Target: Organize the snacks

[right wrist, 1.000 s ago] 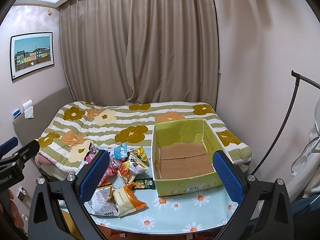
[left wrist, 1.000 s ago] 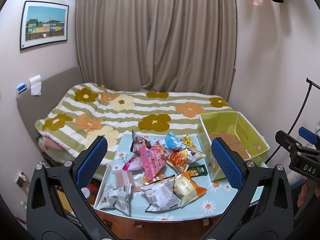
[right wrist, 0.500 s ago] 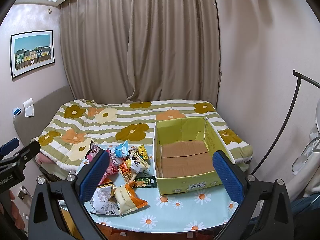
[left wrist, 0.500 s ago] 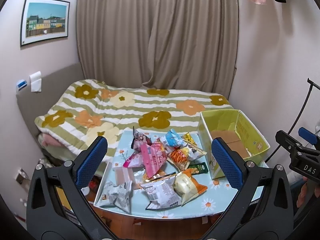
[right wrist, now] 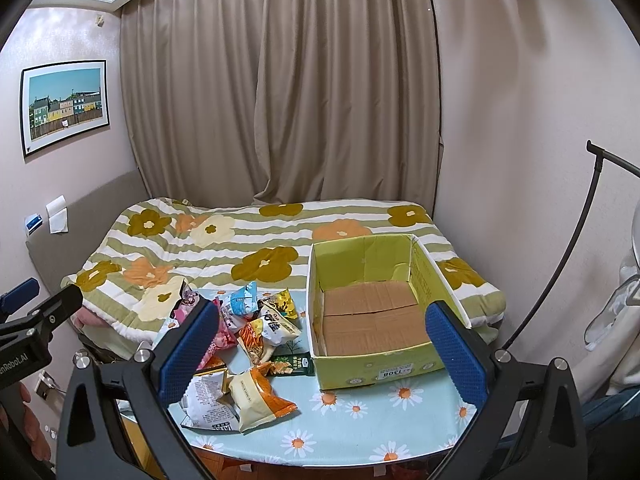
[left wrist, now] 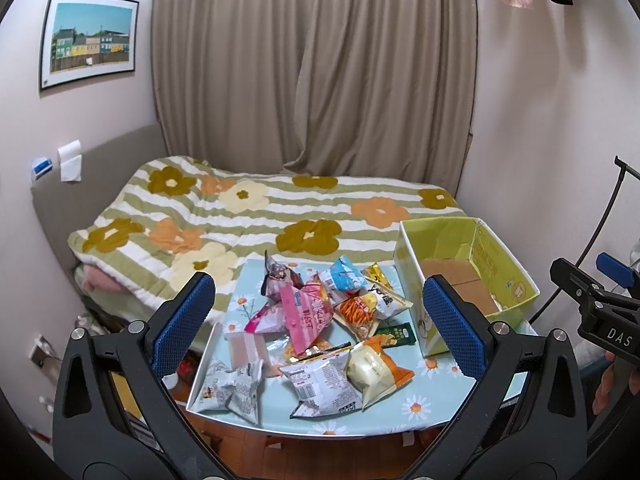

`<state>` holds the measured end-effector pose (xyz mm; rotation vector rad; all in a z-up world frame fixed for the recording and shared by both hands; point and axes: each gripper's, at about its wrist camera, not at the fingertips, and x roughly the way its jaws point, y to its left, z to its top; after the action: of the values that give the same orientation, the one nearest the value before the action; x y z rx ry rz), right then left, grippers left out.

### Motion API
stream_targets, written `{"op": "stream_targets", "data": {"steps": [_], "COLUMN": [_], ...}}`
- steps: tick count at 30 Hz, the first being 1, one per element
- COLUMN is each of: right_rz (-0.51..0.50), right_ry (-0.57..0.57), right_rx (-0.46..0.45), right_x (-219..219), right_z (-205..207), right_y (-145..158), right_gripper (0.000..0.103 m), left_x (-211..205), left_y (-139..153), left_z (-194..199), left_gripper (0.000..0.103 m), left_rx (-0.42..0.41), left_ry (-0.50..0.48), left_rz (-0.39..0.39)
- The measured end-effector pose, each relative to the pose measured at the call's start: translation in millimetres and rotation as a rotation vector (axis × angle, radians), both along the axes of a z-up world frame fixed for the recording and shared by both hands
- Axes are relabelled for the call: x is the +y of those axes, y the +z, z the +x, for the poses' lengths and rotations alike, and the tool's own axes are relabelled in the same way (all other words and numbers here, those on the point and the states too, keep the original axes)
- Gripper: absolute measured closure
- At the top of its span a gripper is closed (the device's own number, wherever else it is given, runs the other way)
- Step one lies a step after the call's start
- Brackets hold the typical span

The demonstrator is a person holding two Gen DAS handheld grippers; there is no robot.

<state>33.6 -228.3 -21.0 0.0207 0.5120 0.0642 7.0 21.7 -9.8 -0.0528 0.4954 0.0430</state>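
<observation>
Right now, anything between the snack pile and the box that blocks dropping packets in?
Nothing visible. The box is open-topped and empty, standing directly right of the snack pile on the table. The dark green packet lies against its near-left corner. Both tools are open, holding nothing.

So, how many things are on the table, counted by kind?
Packets: 12 that show; the pile may hide more
Box: 1
Total: 13
</observation>
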Motion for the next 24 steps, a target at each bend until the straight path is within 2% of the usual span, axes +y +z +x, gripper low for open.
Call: {"op": "stream_targets", "data": {"steps": [17,24], "right_rz": [-0.002,0.003], "right_ry": [0.002,0.011], "right_rx": [0.012,0.056], "right_x": [1.7,4.8], "right_z": [0.9,11.3], "right_y": [-2.0,-5.7], "right_gripper": [0.0,0.0], "left_x": [-3.3,4.4], "left_y": [-7.7,-8.5], "left_z": [0.3,8.6], "left_gripper": [0.0,0.0], "left_rx": [0.008,0.055], "left_ry": [0.0,0.013], "left_rz": [-0.002,-0.012]}}
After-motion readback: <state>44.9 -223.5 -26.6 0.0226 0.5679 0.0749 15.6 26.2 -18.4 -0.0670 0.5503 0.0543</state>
